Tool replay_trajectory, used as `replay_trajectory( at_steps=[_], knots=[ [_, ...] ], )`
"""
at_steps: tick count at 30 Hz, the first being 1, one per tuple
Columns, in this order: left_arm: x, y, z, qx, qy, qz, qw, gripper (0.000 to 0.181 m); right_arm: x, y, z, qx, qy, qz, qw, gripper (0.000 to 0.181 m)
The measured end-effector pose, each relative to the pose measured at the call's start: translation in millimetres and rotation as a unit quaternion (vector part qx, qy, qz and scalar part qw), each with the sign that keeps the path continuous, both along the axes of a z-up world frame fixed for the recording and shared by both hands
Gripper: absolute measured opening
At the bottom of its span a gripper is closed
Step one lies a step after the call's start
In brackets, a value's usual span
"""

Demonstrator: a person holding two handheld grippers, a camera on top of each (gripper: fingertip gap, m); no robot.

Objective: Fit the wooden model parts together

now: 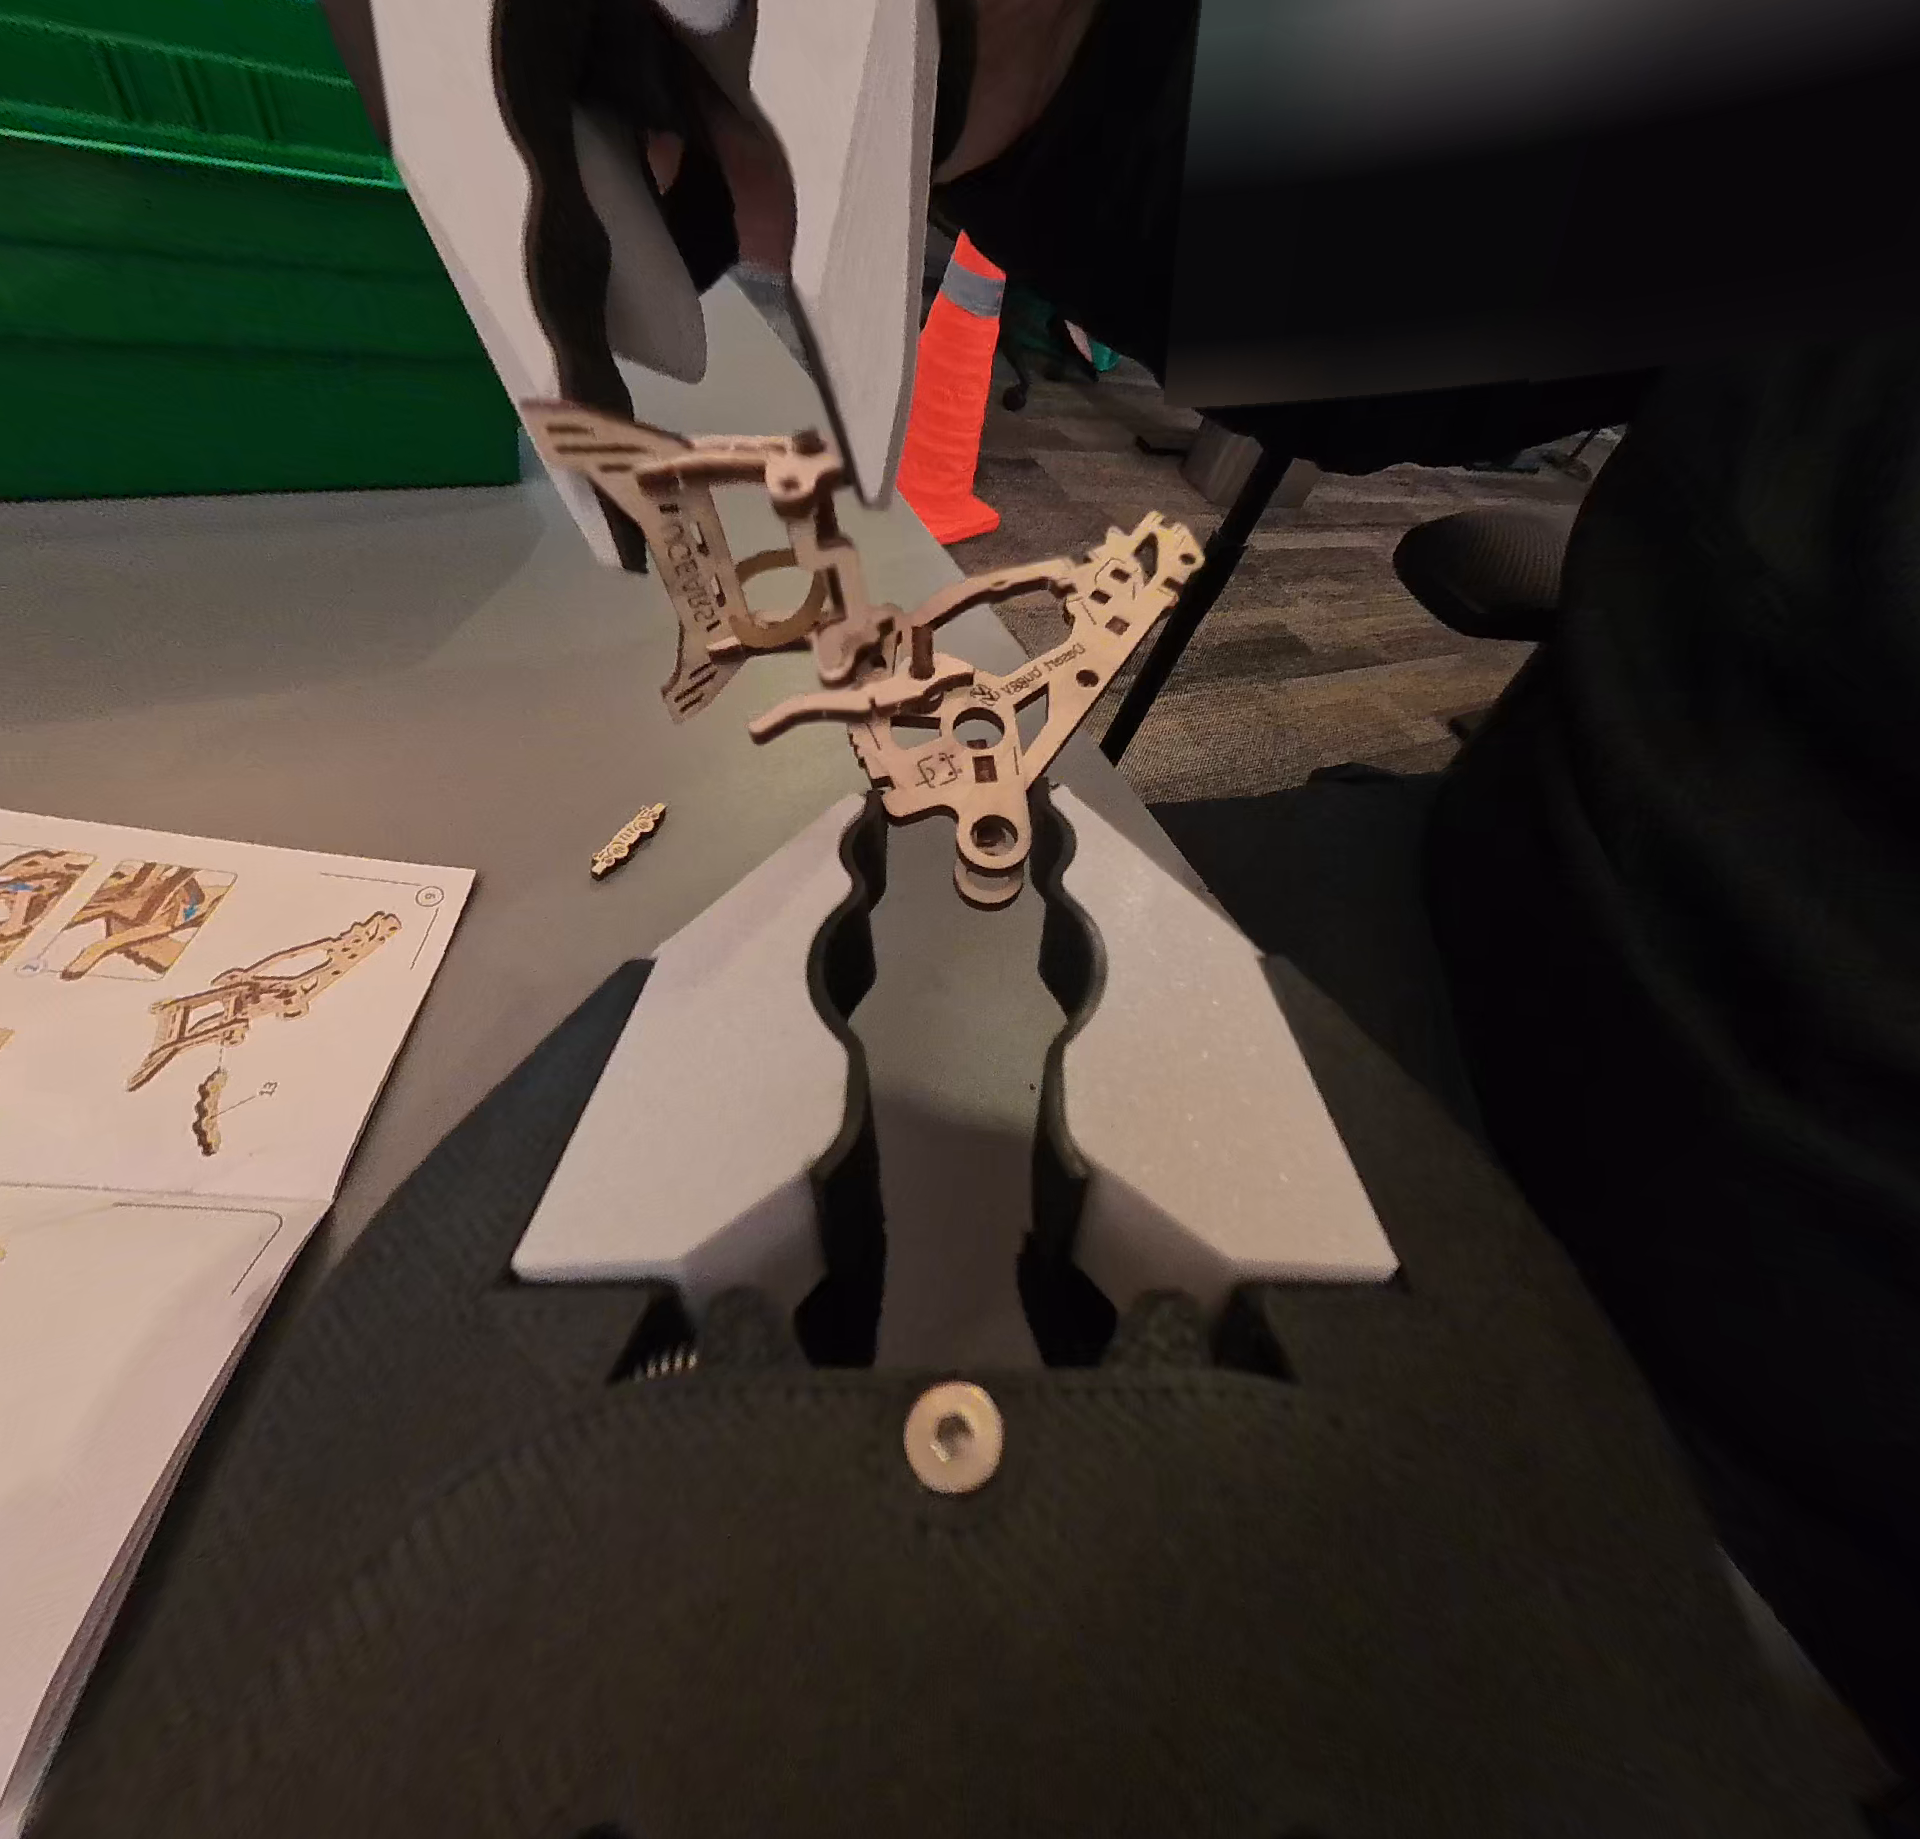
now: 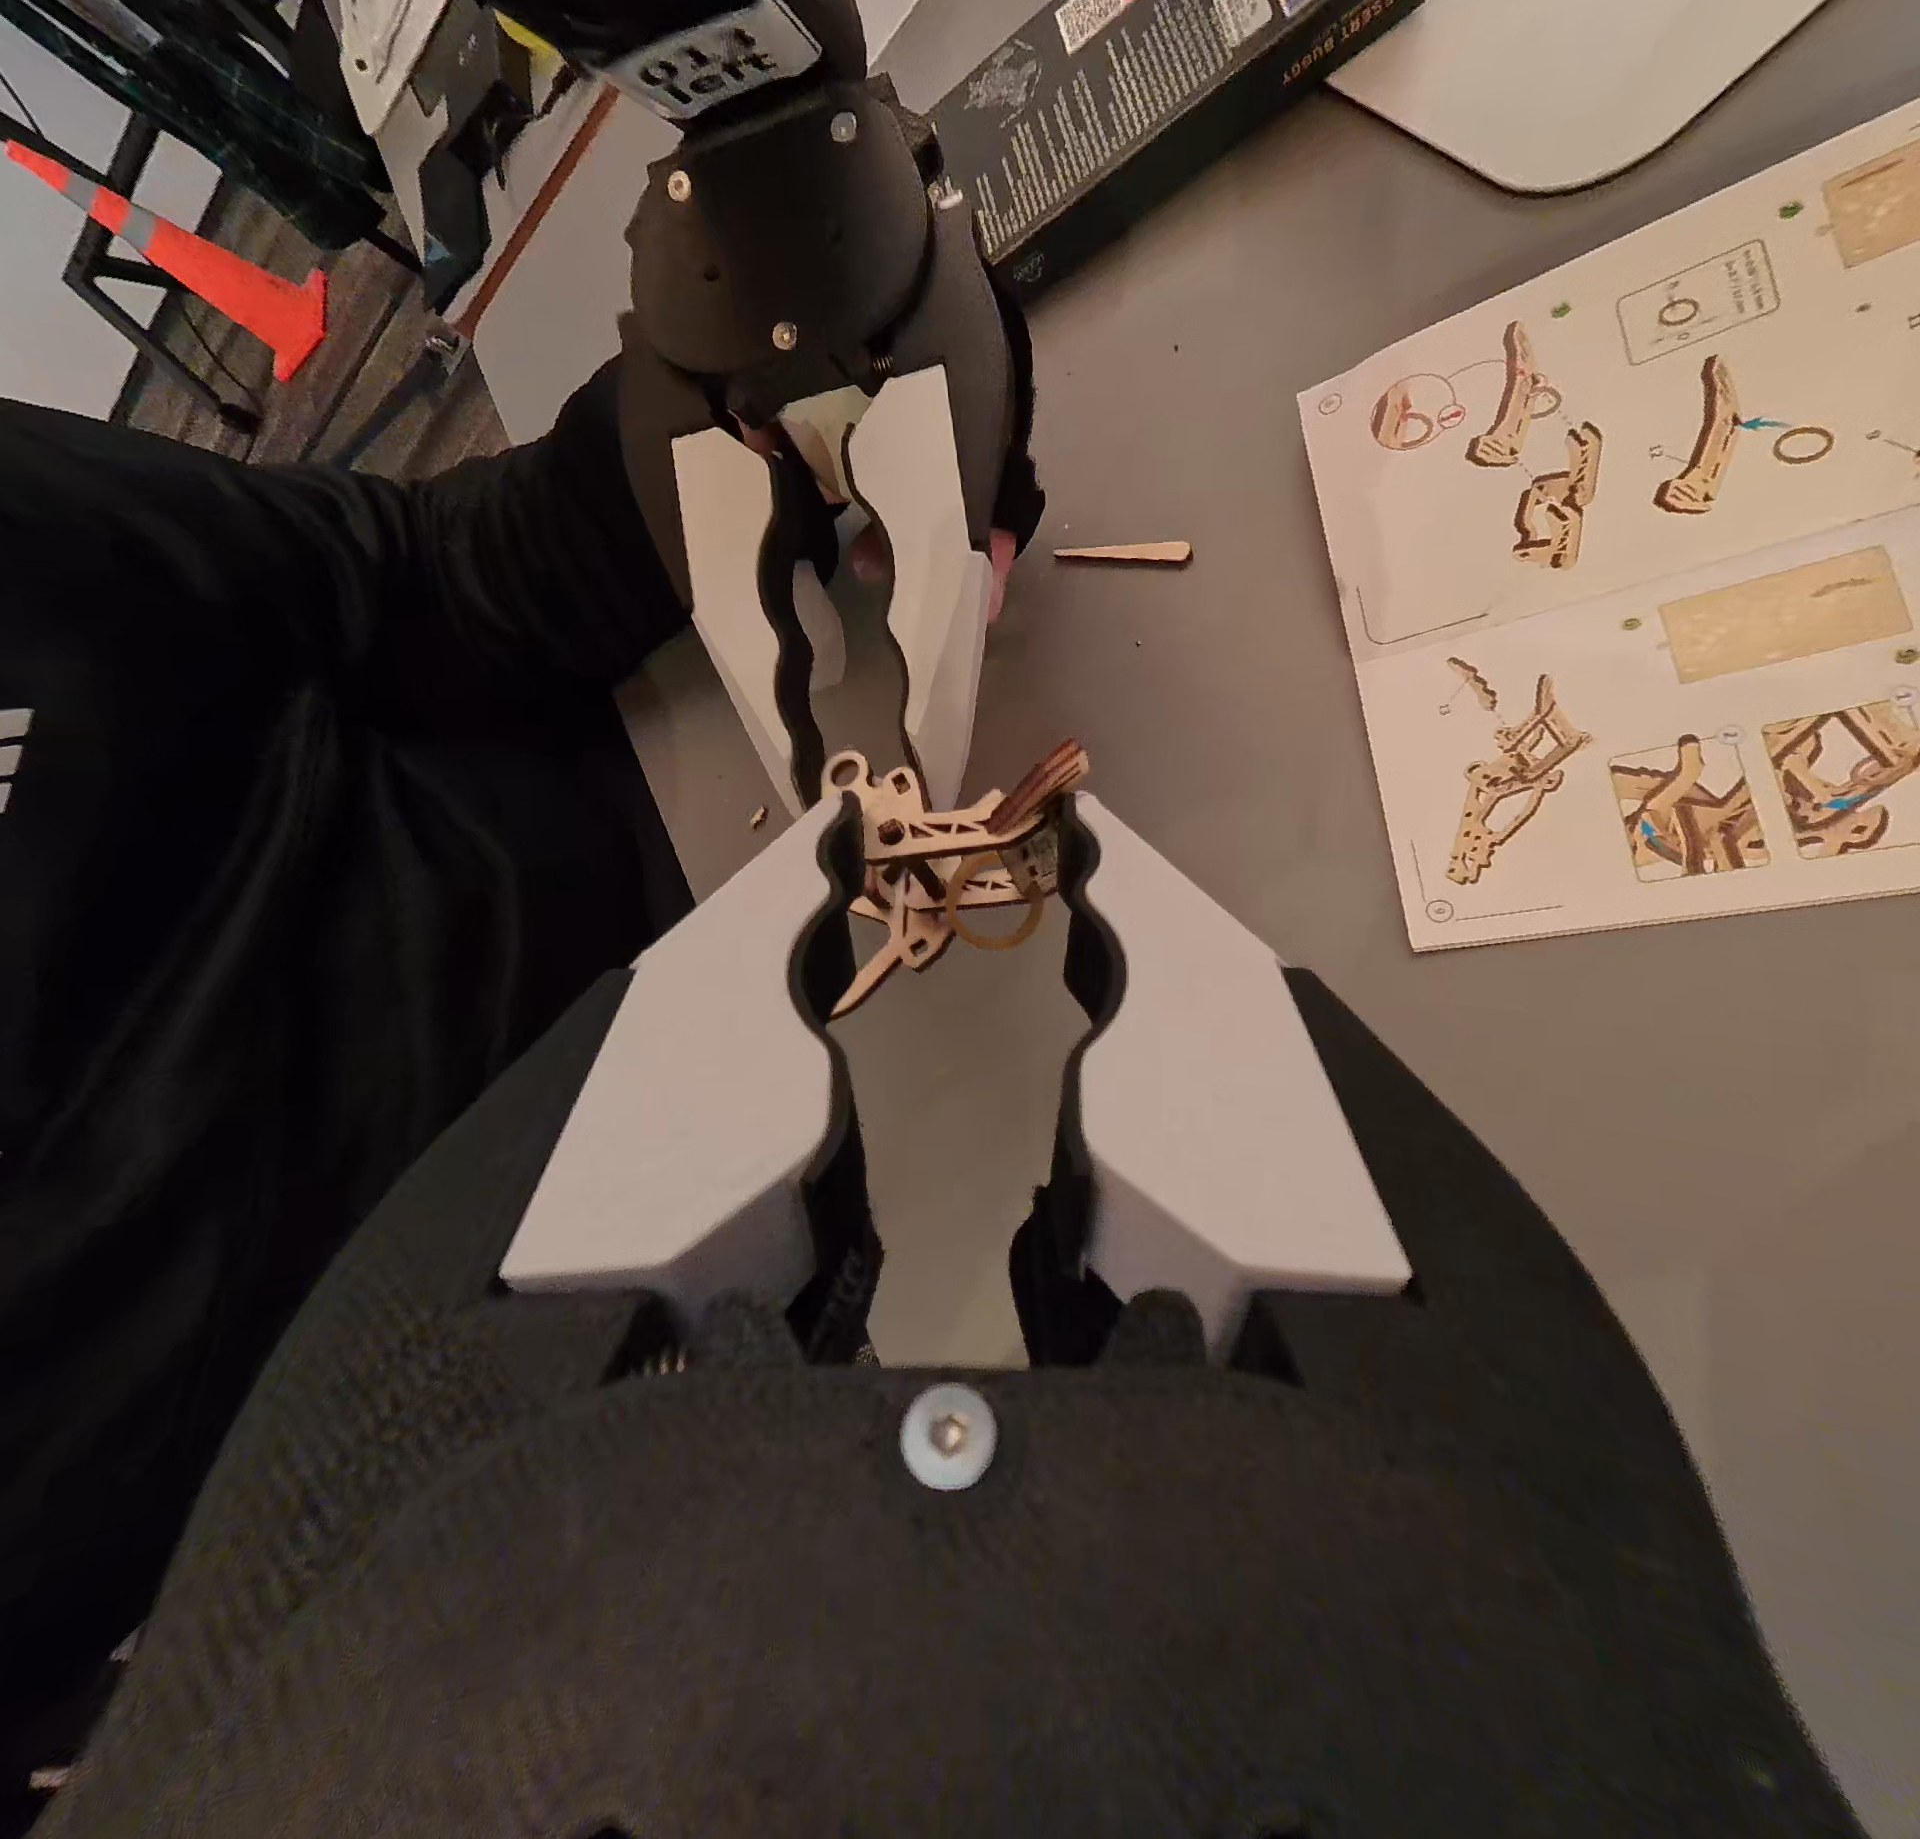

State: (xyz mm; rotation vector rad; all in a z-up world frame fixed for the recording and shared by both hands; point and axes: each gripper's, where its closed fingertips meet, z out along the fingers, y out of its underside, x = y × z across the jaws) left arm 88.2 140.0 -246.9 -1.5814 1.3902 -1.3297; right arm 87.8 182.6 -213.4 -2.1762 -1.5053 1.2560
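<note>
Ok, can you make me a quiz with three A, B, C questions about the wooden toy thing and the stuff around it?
1. Where is the small loose wooden piece?
A. on the grey table, between the booklet and the left tongs
B. on top of the booklet
C. in a cup

2. What colour is the cone?
A. blue
B. orange
C. yellow

3. What is happening to the wooden model?
A. it lies flat on the table
B. both tongs grip it, one at each end
C. it is on the floor

Answers:
1 A: it lies on bare table beside the page.
2 B: it is bright orange with a grey band.
3 B: the right tongs pinch the far end, the left tongs the ringed end.
</note>
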Motion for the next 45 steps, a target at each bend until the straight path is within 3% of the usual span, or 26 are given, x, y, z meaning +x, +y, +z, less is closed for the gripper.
replay_trajectory(
  at_steps=[32, 39, 45],
  knots=[
    [7, -11, -8, 0.007, 0.023, -0.03, 0.999, 0.026, 15, -21, -11, 0.005, -0.032, 0.107, 0.994, 0.035],
    [9, -12, -15, 0.004, 0.038, -0.032, 0.999, 0.026, 12, -21, -20, -0.006, -0.053, 0.107, 0.993, 0.035],
    [8, -8, -14, -0.008, 0.033, -0.024, 0.999, 0.026, 11, -14, -21, -0.059, -0.057, 0.067, 0.994, 0.035]
  ],
)
